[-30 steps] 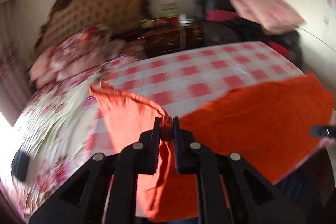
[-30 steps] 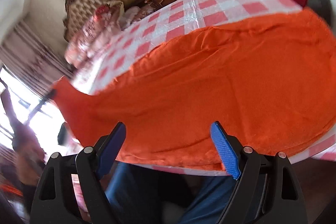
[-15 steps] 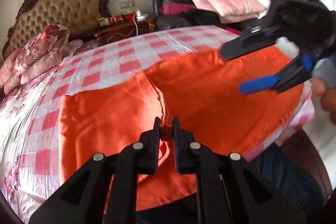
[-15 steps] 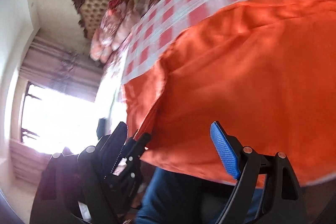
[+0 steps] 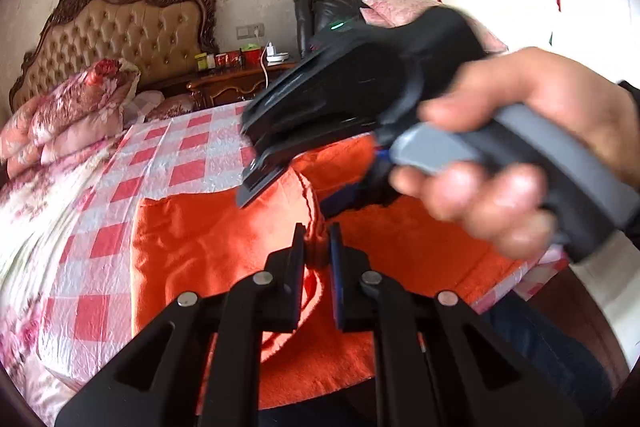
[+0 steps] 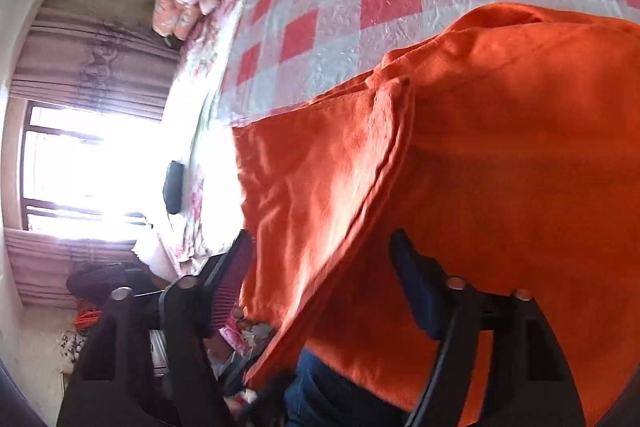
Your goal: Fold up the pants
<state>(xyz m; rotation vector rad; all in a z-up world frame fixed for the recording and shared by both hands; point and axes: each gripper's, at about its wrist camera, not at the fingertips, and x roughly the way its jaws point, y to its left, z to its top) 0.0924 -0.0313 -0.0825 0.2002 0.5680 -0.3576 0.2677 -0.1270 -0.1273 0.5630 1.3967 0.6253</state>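
Orange pants [image 5: 208, 247] lie on the red-and-white checked bed cover [image 5: 176, 163], folded over near the bed's front edge. My left gripper [image 5: 318, 247] is shut on a raised fold of the pants. My right gripper [image 6: 324, 259] is open, its jaws straddling a raised edge of the pants [image 6: 500, 167] without closing on it. In the left wrist view the right gripper [image 5: 320, 131], held by a hand, hovers just above and beyond the left one.
A tufted headboard [image 5: 116, 31] and floral pillows [image 5: 68, 111] are at the bed's head. A wooden nightstand [image 5: 240, 83] with small items and a dark chair [image 5: 320, 11] with a pink pillow stand behind. A bright window [image 6: 80, 167] is at the side.
The right gripper has swung in close over the left gripper and now straddles the pants' raised edge. The left gripper keeps its hold; the pant leg it carried now lies folded over.
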